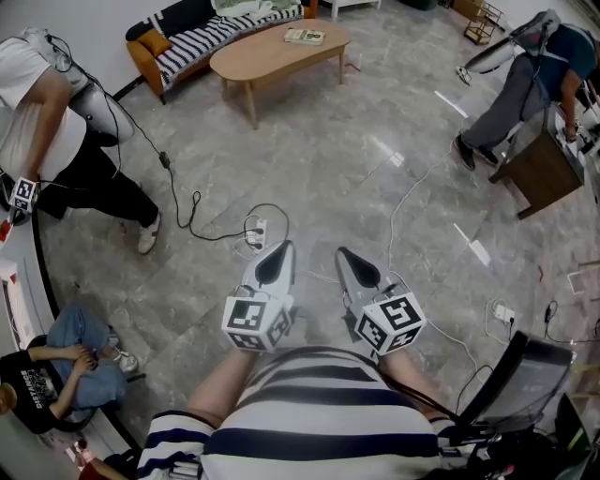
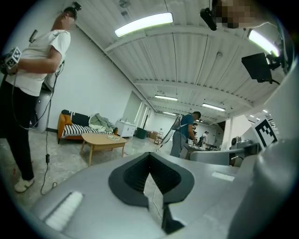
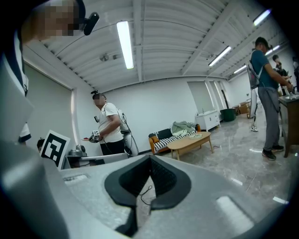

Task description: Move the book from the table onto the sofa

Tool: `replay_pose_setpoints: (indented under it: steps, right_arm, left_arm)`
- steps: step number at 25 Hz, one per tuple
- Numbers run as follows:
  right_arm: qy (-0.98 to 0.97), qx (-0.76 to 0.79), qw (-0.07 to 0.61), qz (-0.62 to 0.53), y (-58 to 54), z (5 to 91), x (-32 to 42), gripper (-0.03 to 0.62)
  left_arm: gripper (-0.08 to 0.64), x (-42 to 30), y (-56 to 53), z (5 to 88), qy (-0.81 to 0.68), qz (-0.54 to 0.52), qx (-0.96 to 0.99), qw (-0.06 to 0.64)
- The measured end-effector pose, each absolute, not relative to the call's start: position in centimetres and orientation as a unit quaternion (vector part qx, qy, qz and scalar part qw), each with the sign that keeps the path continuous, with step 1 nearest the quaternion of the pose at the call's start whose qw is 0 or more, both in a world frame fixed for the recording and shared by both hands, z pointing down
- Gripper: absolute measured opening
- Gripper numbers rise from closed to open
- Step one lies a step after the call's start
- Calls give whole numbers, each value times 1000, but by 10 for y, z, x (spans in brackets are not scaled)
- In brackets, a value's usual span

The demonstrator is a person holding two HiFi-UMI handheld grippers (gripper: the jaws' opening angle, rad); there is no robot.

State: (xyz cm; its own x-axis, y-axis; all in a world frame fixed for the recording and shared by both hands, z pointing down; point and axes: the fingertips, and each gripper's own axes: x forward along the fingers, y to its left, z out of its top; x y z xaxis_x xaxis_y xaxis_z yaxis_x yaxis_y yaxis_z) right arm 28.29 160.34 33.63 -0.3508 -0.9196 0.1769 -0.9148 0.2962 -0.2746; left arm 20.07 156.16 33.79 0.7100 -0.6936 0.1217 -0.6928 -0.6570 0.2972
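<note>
Looking up the floor from the head view, the book [image 1: 305,37] lies flat on the oval wooden table [image 1: 262,61], near its right end, at twelve o'clock from both grippers and well apart from them. Just behind the table, at about eleven o'clock, sits the sofa [image 1: 183,42], orange-framed with a striped seat. It carries an orange cushion [image 1: 155,42] at its left end and a crumpled pale cloth [image 1: 246,7] further right (no book on it yet).

Down by the person's striped shirt, the left gripper [image 1: 284,246] and right gripper [image 1: 345,253] sit side by side, both pointing up the picture toward the table. In the left gripper view the book [image 2: 112,137] shows at ten o'clock from the left gripper [image 2: 150,156], small on the table [image 2: 100,140]. In the right gripper view the book [image 3: 202,135] is at two o'clock from the right gripper [image 3: 150,161], with the sofa [image 3: 163,140] behind.

The left gripper's jaws are pressed together with nothing between them, only floor past the dark pads. The right gripper's jaws are closed the same way, empty and touching nothing. A power strip [image 1: 255,234] with trailing cables lies on the floor just ahead of them.
</note>
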Motion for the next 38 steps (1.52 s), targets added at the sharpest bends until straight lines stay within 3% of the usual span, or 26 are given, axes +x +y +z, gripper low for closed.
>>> replay_pose_setpoints:
  steps: [12, 27, 38]
  right_arm:
    - [797, -580, 2, -172, 1550, 345, 302, -8]
    - [838, -528, -10, -141, 1448, 329, 393, -8]
    - [838, -522, -12, -159, 1403, 338, 416, -7]
  left_arm:
    - [5, 203, 1513, 354, -392, 9, 903, 178]
    - [5, 304, 1417, 334, -438, -25, 885, 158]
    - [5, 325, 1369, 341, -452, -9, 878, 160]
